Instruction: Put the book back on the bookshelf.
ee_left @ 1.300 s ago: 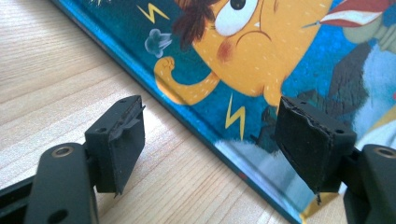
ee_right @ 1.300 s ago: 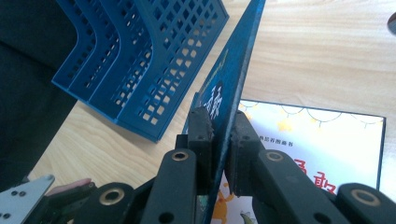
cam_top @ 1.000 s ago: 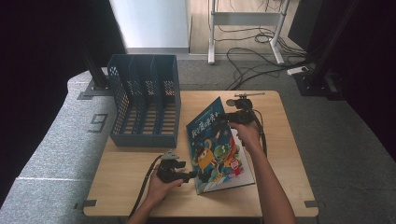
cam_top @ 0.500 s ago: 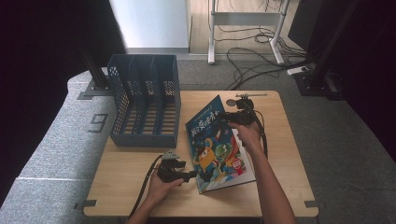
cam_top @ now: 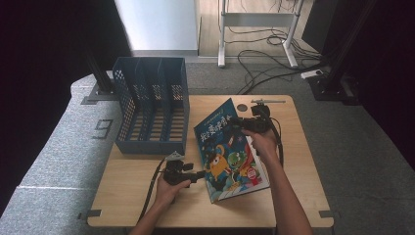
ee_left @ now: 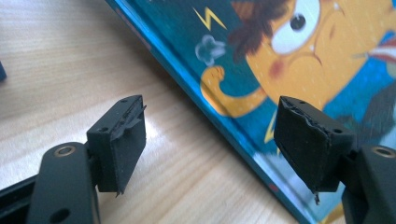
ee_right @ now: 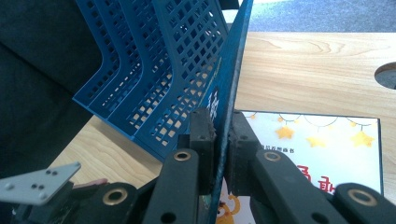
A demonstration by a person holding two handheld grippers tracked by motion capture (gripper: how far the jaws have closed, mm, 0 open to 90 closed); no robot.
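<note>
A picture book (cam_top: 227, 152) with a teal cover and an orange cartoon figure lies on the wooden table (cam_top: 132, 196). Its front cover (ee_right: 233, 70) is raised at a steep tilt. My right gripper (cam_top: 234, 123) is shut on the cover's far edge, and in the right gripper view my right gripper (ee_right: 220, 126) has its jaws pressed on both sides of it. Under the cover lies a white page with yellow stars (ee_right: 317, 154). My left gripper (cam_top: 199, 175) rests low at the book's near left edge. In the left gripper view my left gripper (ee_left: 210, 135) stands open, the book's edge (ee_left: 299, 60) running between the jaws without touching them.
A blue mesh file rack (cam_top: 151, 105) with several slots stands at the table's back left, close behind the raised cover (ee_right: 154, 70). A round hole (cam_top: 242, 107) is in the tabletop near the back edge. Cables lie on the floor beyond the table.
</note>
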